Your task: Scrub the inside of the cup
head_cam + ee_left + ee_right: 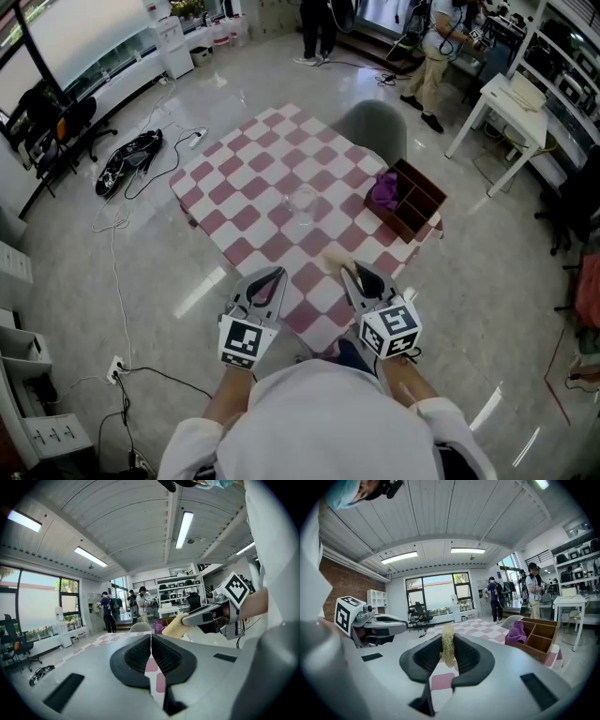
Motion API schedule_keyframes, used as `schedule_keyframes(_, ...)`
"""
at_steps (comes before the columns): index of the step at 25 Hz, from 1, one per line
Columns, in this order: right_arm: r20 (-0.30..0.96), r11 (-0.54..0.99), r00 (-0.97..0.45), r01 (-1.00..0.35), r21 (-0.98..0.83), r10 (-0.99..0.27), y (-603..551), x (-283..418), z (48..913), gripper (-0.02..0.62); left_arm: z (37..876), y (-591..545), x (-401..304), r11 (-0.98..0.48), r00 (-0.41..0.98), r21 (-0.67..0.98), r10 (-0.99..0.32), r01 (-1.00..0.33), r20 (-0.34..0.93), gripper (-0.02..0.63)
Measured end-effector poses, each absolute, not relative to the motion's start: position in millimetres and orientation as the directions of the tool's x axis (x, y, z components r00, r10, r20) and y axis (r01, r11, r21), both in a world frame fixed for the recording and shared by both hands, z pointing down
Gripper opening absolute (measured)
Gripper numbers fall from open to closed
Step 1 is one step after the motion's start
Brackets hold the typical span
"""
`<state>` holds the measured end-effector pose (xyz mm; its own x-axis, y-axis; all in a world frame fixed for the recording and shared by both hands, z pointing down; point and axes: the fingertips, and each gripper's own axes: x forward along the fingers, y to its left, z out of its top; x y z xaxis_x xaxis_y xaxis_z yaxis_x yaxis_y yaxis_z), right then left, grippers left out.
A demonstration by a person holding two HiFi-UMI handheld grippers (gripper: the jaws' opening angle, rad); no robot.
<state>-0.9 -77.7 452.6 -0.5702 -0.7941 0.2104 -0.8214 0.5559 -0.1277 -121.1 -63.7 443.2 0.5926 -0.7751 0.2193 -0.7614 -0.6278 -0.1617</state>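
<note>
Right gripper (354, 274) nearest me, jaws pinching soft scrub sponge (448, 649); left gripper (272, 275) jaws pressed together, empty. Clear cup (302, 202) at middle of bench (234, 187): likely light, slippery, fragile; I'd grip its wall gently.

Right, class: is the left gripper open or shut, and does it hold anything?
Shut and empty. In its own view the left gripper has its pads meeting along a thin seam, with nothing between them.
</note>
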Motion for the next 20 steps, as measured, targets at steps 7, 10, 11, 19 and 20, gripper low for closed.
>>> schedule_keyframes(7, 0.224, 0.559, -0.571, -0.821, -0.12, -0.79, -79.1, -3.7, 454.4, 0.086, 443.3, -65.1, -121.3, -0.632, 0.595, -0.164, -0.772, -0.758, 0.225, 0.035)
schedule_keyframes(10, 0.229, 0.558, -0.57, -0.821, -0.12, -0.789, -80.2, -3.0, 455.5, 0.086, 444.5, -65.7, -119.4, -0.635, 0.598, -0.163, -0.769, -0.755, 0.227, 0.035)
schedule_keyframes(11, 0.23, 0.559, -0.57, -0.821, -0.119, -0.789, -80.4, -3.0, 455.9, 0.086, 445.1, -65.8, -118.8, -0.636, 0.599, -0.162, -0.768, -0.755, 0.227, 0.035)
schedule_keyframes(19, 0.237, 0.567, -0.573, -0.818, -0.101, -0.785, -81.1, -6.7, 453.8, 0.086, 444.4, -66.9, -118.6, -0.643, 0.605, -0.162, -0.762, -0.748, 0.232, 0.035)
schedule_keyframes(20, 0.237, 0.566, -0.572, -0.818, -0.1, -0.785, -81.3, -7.1, 453.4, 0.086, 444.1, -67.2, -118.7, -0.644, 0.606, -0.162, -0.761, -0.748, 0.232, 0.035)
